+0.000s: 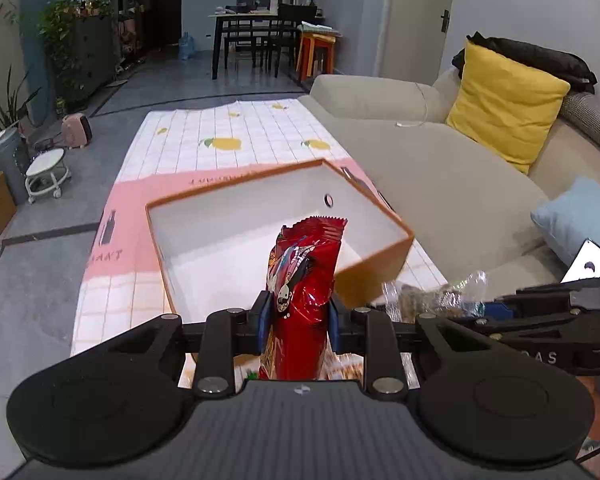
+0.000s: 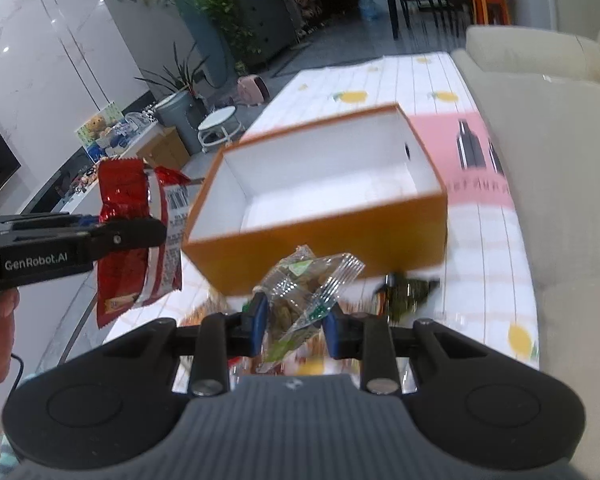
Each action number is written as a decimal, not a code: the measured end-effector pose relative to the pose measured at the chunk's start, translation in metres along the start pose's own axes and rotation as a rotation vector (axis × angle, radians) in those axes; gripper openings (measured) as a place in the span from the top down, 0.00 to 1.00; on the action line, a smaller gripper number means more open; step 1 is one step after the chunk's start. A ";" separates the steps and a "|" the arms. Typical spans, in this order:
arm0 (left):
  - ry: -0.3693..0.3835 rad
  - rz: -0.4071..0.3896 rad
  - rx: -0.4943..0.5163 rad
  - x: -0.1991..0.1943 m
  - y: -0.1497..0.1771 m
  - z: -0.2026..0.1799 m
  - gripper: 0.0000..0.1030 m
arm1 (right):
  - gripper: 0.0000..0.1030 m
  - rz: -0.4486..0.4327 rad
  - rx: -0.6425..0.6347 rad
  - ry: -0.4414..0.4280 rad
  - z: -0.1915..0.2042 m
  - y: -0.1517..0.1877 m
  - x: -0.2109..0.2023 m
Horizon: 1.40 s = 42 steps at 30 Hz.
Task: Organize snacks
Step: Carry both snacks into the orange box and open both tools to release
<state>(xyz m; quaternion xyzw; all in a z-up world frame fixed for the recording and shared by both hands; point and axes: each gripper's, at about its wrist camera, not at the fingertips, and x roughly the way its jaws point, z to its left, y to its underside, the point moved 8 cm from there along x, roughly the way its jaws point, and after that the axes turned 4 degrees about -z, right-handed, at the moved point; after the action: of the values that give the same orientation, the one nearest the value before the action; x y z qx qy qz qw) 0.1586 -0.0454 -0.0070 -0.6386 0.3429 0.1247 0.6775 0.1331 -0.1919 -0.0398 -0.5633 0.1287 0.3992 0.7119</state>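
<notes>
red snack packet (image 1: 300,280) upright in left claw (image 1: 298,320), long axis vertical

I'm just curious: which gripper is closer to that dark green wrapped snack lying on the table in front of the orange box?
Right. The right gripper hovers just beside the dark green snack; the left gripper is farther off, past the orange box's opposite corner.

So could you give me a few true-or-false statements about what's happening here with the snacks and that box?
1. The left gripper holds a red snack packet. True.
2. The orange box is full of snacks. False: its white inside is bare.
3. The right gripper holds a clear packet of nuts. True.
4. The box sits on the sofa. False: it sits on the table's lemon-print cloth.
</notes>
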 end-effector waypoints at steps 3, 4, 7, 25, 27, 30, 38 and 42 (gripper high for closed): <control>-0.009 -0.014 0.012 0.007 -0.015 0.004 0.70 | 0.75 -0.029 -0.018 0.002 0.003 -0.023 0.009; -0.012 -0.017 0.011 0.010 -0.019 0.005 0.70 | 0.75 -0.037 -0.023 0.003 0.004 -0.030 0.013; -0.020 -0.015 0.004 0.020 -0.033 0.011 0.70 | 0.75 -0.056 -0.039 -0.002 0.010 -0.052 0.029; -0.036 0.272 -0.088 0.131 -0.030 0.057 0.71 | 0.75 0.178 -0.094 0.015 -0.001 -0.095 0.164; -0.045 0.307 -0.104 0.139 -0.027 0.062 0.71 | 0.75 0.218 -0.098 0.011 -0.003 -0.091 0.176; -0.059 0.357 -0.099 0.152 -0.022 0.067 0.71 | 0.75 0.272 -0.095 -0.002 -0.007 -0.085 0.193; -0.081 0.485 -0.079 0.176 -0.002 0.070 0.71 | 0.75 0.416 -0.079 -0.040 -0.010 -0.064 0.225; -0.106 0.544 -0.050 0.185 0.010 0.071 0.70 | 0.74 0.455 -0.104 -0.025 -0.009 -0.058 0.233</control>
<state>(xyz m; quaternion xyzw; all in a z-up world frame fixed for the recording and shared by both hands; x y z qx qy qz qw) 0.3100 -0.0258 -0.1337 -0.5322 0.4625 0.3437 0.6202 0.3273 -0.1046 -0.1499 -0.5506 0.2229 0.5626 0.5751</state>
